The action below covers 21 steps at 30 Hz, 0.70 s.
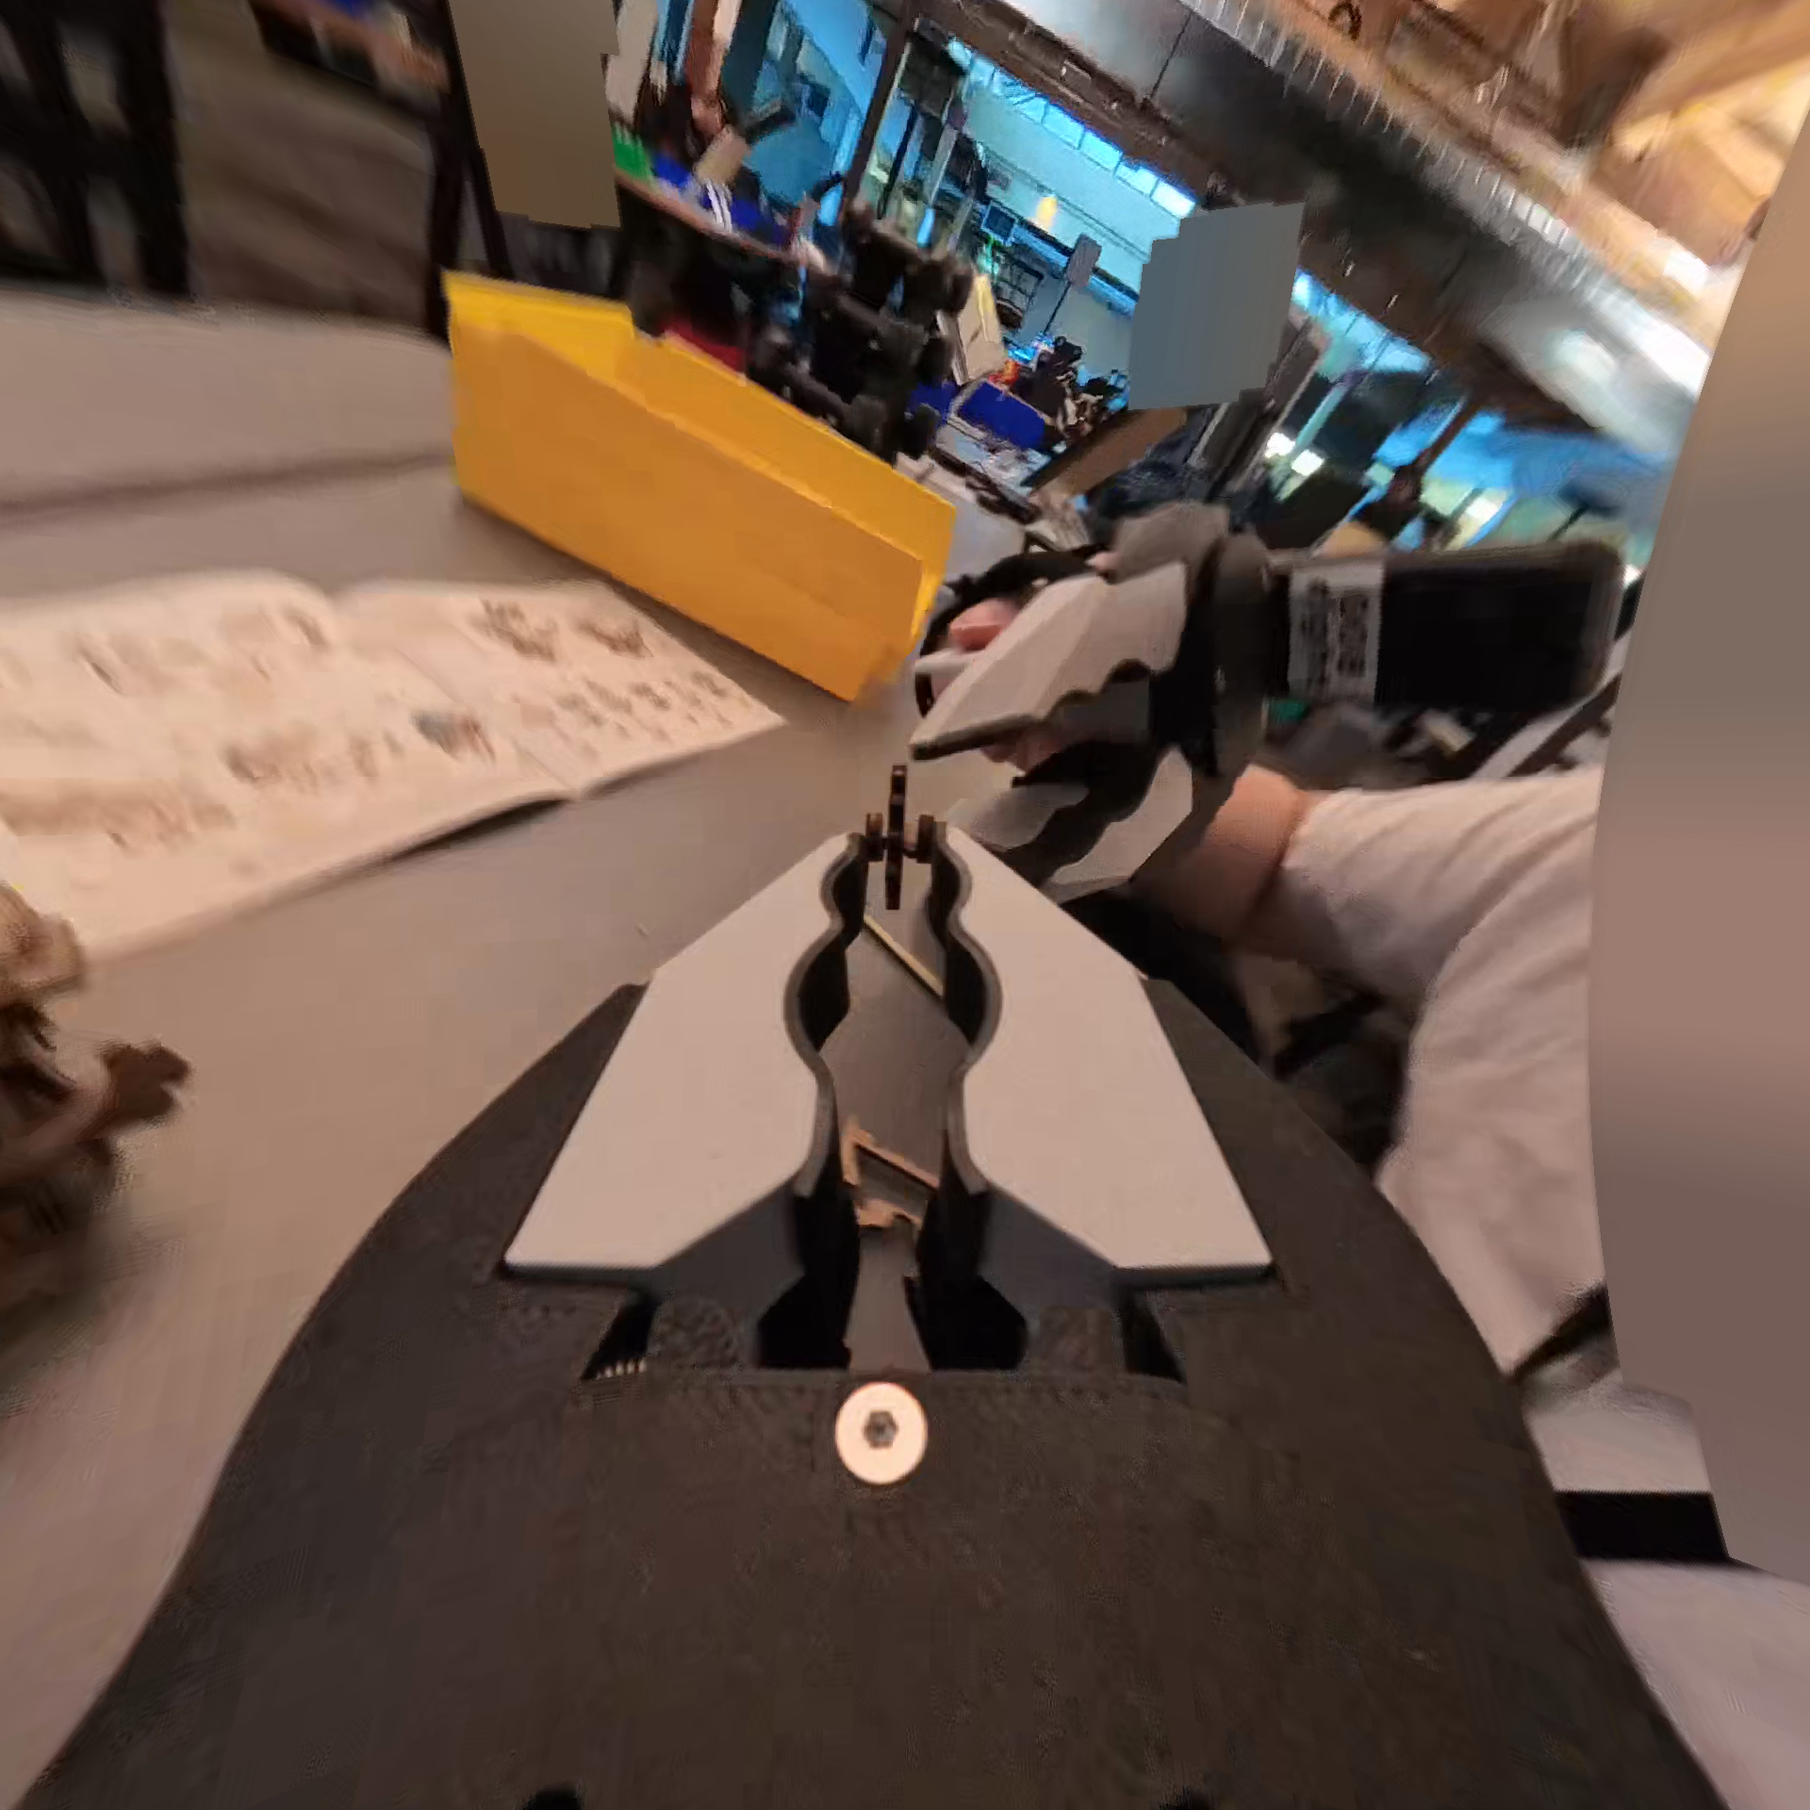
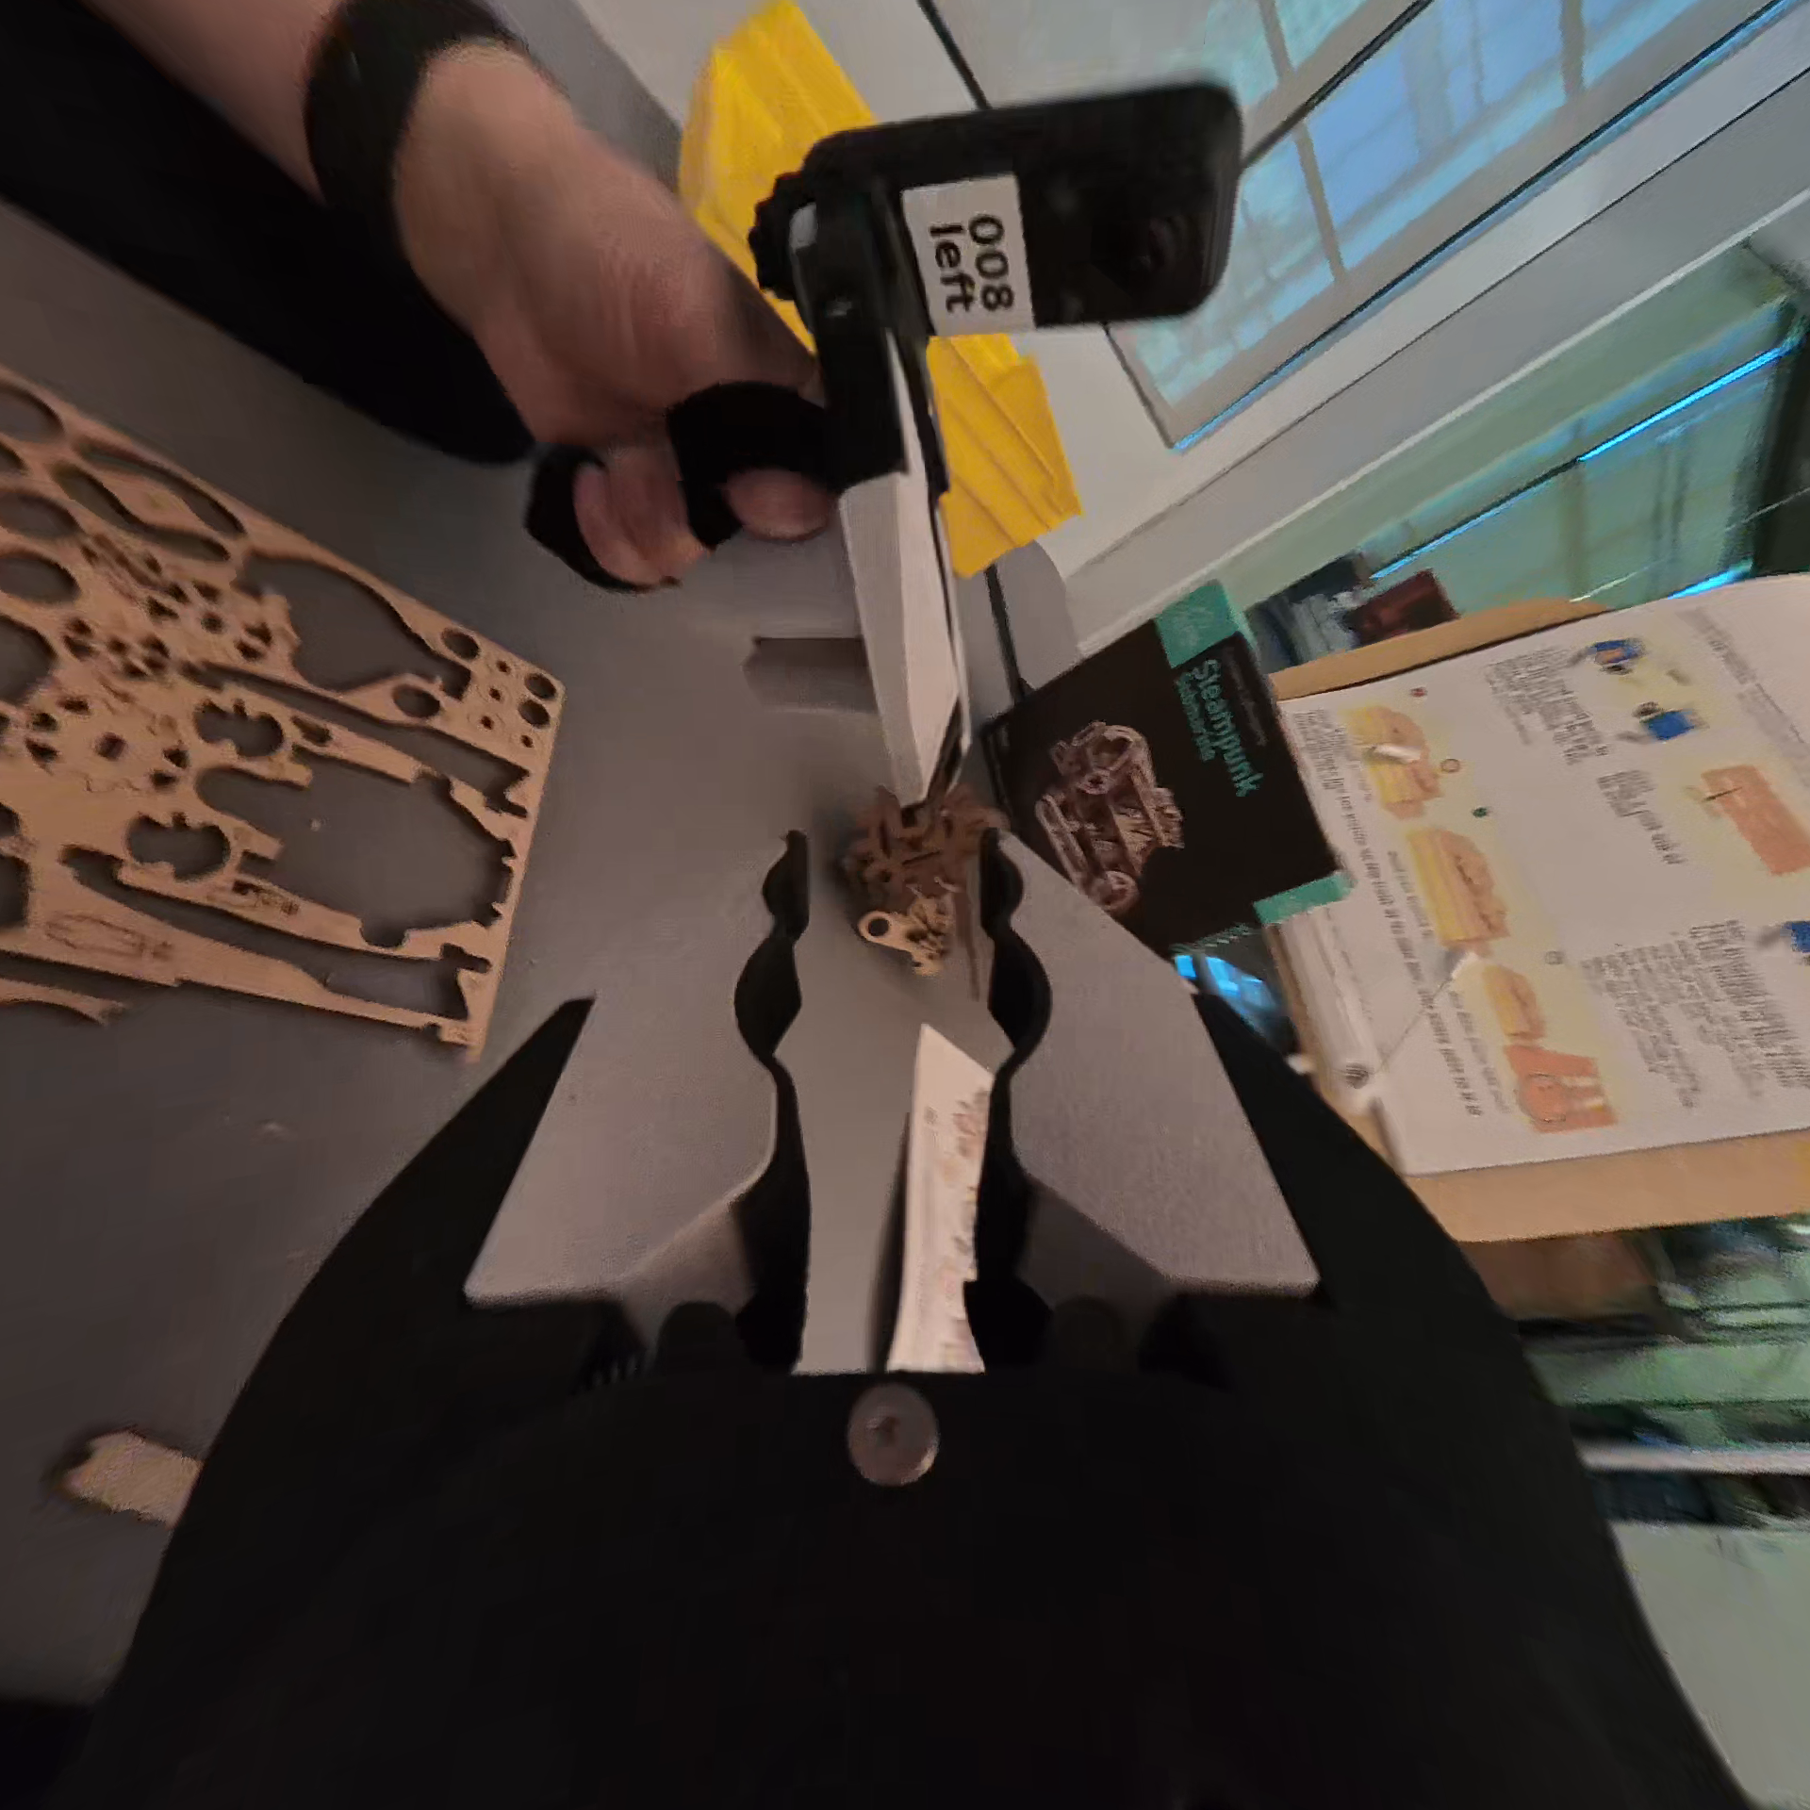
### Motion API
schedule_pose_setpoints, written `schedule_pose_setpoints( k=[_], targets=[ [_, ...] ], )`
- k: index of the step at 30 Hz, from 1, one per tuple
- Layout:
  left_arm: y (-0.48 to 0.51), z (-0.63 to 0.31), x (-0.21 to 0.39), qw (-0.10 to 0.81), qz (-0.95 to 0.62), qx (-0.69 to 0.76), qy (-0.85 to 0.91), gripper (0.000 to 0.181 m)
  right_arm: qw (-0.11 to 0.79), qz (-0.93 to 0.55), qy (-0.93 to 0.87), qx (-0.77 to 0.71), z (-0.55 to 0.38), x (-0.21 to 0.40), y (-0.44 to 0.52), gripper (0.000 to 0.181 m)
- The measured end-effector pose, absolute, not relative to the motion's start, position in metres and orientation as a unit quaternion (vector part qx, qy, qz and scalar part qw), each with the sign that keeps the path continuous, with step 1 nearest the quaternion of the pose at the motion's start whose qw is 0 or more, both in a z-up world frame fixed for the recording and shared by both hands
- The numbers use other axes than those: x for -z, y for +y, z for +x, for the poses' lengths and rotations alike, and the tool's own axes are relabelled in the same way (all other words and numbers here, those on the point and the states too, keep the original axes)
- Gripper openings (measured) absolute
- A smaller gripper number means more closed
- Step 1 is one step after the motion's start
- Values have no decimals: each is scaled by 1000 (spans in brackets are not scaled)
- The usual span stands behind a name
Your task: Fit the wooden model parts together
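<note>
My left gripper (image 1: 896,844) is shut on a small dark wooden part (image 1: 895,823) pinched at its fingertips. In the right wrist view it (image 2: 926,784) comes down from above, edge-on, and its tip meets a small brown wooden assembly (image 2: 911,881). I cannot tell whether that assembly is held or lies on the table. My right gripper (image 2: 893,854) is open and empty, its fingers on either side of the assembly, apart from it. It also shows in the left wrist view (image 1: 989,764), just right of the held part. Another blurred wooden assembly (image 1: 59,1077) is at the left edge.
A punched-out wooden sheet (image 2: 245,784) lies on the grey table (image 2: 637,979), with a wood scrap (image 2: 127,1474) nearer. A yellow bin (image 1: 686,490) and an open booklet (image 1: 343,705) are behind. A black kit box (image 2: 1156,784) and an instruction sheet (image 2: 1567,881) stand to the right. Both grippers' tips are close together, under 4 cm apart.
</note>
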State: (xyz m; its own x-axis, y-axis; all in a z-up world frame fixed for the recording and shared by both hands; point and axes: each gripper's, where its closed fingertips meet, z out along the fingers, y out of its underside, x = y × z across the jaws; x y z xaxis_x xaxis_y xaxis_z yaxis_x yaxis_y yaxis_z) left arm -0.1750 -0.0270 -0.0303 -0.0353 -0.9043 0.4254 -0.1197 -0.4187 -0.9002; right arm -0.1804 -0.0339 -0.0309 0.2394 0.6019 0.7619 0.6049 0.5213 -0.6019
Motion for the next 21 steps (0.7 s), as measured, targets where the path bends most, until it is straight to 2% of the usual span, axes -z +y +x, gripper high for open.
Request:
schedule_pose_setpoints(
  k=[3,4,5,9,17,21],
  targets=[
    [-28,-172,48,221,-647,632,363,10,613,-464,-637,54,-184,42,-33,29],
    [-29,-171,54,190,-658,641,348,10,605,-470,-640,53,-185,47,-32,25],
    [-29,-170,60,164,-667,646,334,10,594,-477,-647,42,-186,54,-33,13],
    [-27,-171,81,111,-698,638,305,10,552,-540,-635,-18,-186,74,-28,9],
    [-18,-173,105,76,-730,621,276,18,447,-645,-607,-123,-176,112,-21,0],
    [0,-185,129,118,-774,536,315,19,425,-667,-594,-149,-175,119,-17,0]
  ],
)
